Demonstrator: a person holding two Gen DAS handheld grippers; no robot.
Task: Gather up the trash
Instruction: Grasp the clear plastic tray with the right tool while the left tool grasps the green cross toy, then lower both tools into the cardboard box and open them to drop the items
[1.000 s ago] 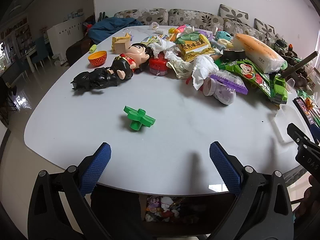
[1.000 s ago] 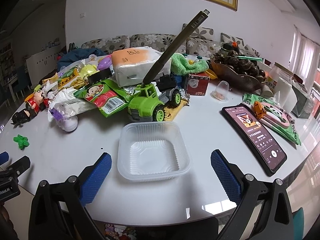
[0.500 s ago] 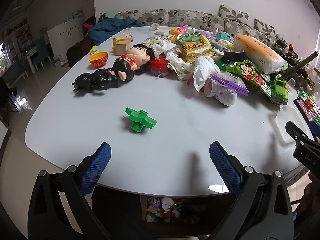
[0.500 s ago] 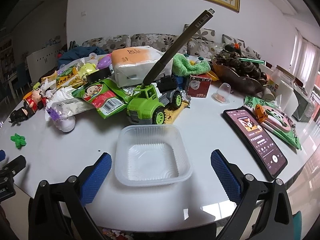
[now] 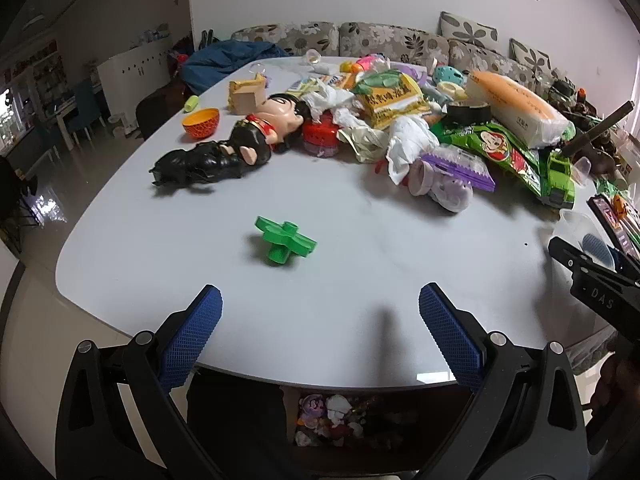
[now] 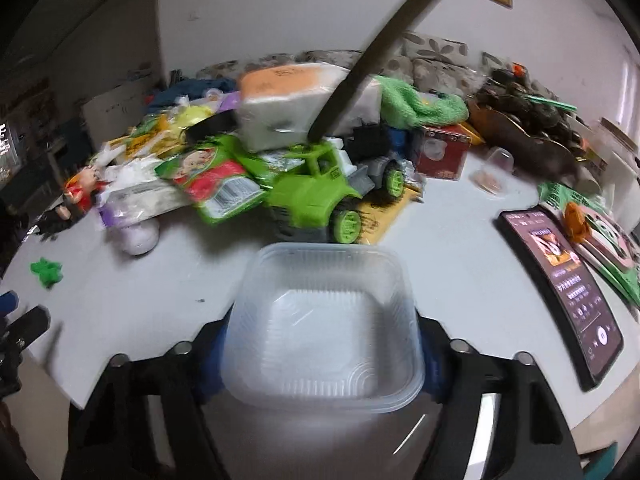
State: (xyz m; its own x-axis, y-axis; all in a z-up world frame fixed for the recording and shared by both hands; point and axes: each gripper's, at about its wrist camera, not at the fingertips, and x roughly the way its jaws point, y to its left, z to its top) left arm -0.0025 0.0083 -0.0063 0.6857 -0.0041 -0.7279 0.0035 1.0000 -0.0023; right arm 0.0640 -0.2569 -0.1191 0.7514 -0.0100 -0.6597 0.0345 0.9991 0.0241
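The clear plastic tray (image 6: 324, 328) was seen on the white bench (image 6: 452, 248), just in front of the green toy truck (image 6: 320, 196), between the right gripper's (image 6: 322, 356) jaws, which had just been closing against its sides. The left gripper (image 5: 318, 320) was held released above bare bench.

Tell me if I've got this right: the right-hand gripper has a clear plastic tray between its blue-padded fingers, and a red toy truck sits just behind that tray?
Nearly. The toy truck is bright green, not red, as the right wrist view shows. The rest holds: the clear plastic tray sits between the blue-padded fingers of the right gripper, whose jaws have just been closing around it, and the truck stands just behind it.
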